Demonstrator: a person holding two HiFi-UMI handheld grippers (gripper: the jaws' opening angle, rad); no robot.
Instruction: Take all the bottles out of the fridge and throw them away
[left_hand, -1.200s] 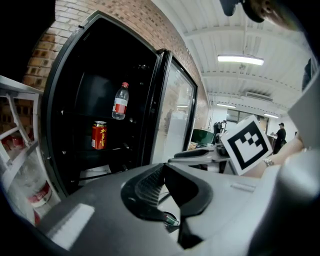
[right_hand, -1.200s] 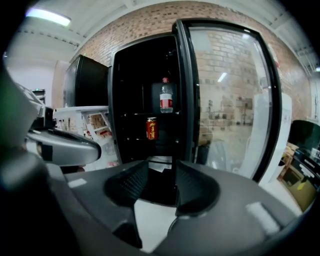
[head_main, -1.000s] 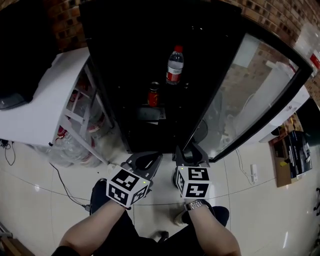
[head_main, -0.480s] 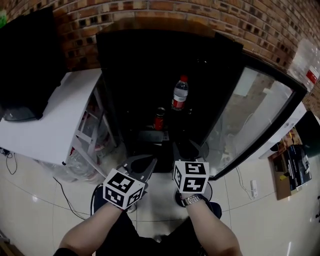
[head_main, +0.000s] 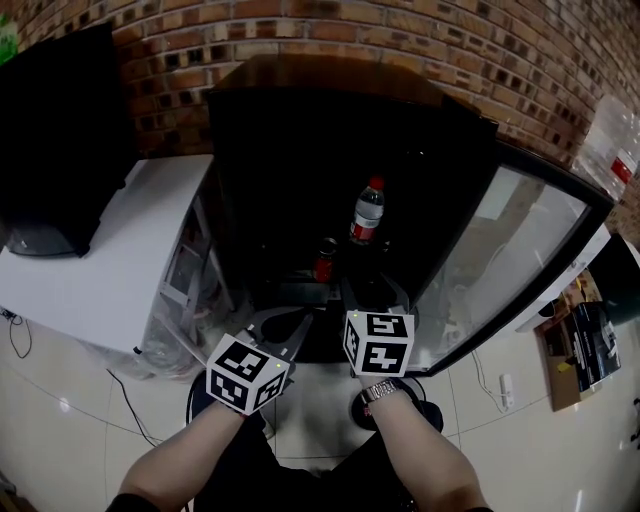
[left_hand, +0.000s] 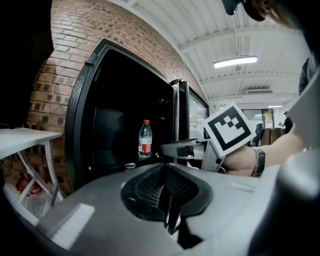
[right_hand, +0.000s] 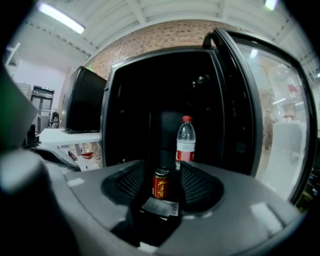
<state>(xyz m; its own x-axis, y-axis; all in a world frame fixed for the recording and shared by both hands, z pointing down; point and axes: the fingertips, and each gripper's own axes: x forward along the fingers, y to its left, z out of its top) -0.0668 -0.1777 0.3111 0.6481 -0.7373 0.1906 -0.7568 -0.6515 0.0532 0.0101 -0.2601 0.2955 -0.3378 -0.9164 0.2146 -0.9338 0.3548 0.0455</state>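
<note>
Far left, dark screen (head_main: 60, 130): stands on the back-left corner of the white table, against the brick wall (head_main: 400, 40).
White table (head_main: 120, 260): just left of the fridge; its folding legs and some clear plastic show under its right edge.
Left gripper (head_main: 285, 325): held low in front of the fridge opening, outside it, over the tiled floor (head_main: 80, 400). Its own view shows the 2 jaws closed together with nothing between them.
Fridge (head_main: 340, 130): black, with its back to the brick wall, the door open and the inside dark.
Can (head_main: 324, 262): red, upright, near the front edge of the dark surface inside the fridge. A pale flat card (right_hand: 160, 206) lies just in front of it.
Bottle (head_main: 367, 212): clear, with a red cap and a red label. It stands upright inside the fridge, further back than the can and slightly to its right, apart from it.
Right gripper (head_main: 372, 295): held at the front edge of the fridge opening, beside the left gripper. Its jaws have just been opening and stand moderately apart. The can and bottle show through the gap, but both stand well beyond the tips, so nothing is gripped. A wristwatch (head_main: 380, 392) sits on the arm behind it.
Glass door (head_main: 510, 260): swung wide open to the right of the fridge, black-framed.
</note>
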